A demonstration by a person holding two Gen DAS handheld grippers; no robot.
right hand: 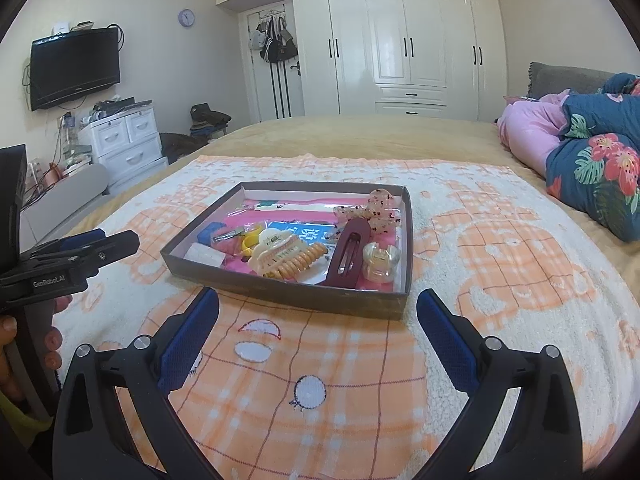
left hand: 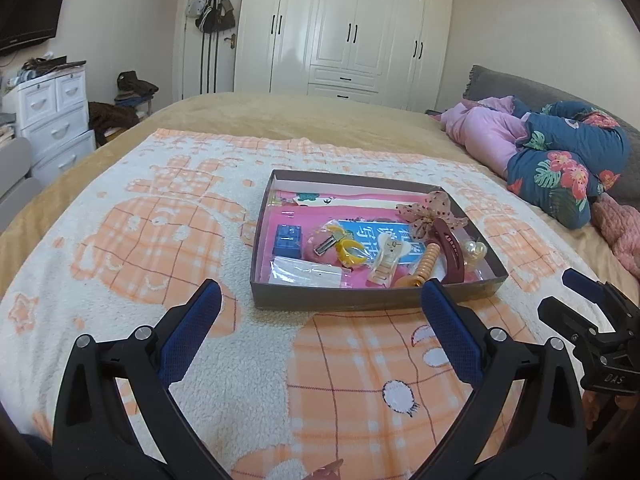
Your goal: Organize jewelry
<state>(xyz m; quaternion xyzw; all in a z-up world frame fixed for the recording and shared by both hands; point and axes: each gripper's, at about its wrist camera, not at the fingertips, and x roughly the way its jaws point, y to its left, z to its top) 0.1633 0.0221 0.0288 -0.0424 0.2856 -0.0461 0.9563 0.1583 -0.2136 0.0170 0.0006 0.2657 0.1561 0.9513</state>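
A shallow dark cardboard tray (left hand: 344, 299) (right hand: 280, 286) lies on an orange-and-white towel (left hand: 160, 240) (right hand: 500, 260) on the bed. It holds a maroon snap clip (left hand: 450, 250) (right hand: 349, 254), an orange spiral hair tie (left hand: 427, 261) (right hand: 300, 264), a cream claw clip (left hand: 386, 264) (right hand: 276, 250), a speckled bow (left hand: 430, 210) (right hand: 378, 208), a yellow ring (left hand: 352, 250), a blue box (left hand: 287, 239) and a pearl clip (right hand: 380, 262). My left gripper (left hand: 320, 296) is open and empty, just short of the tray's near wall. My right gripper (right hand: 318, 304) is open and empty, also just before the tray.
A folded blue floral quilt (left hand: 568, 160) (right hand: 600, 168) and pink bedding (left hand: 484, 132) lie at the right. A white wardrobe (left hand: 348, 28) stands behind the bed and a white drawer unit (left hand: 52, 116) at the left. Each gripper shows in the other's view, the right gripper (left hand: 592, 320), the left (right hand: 68, 256).
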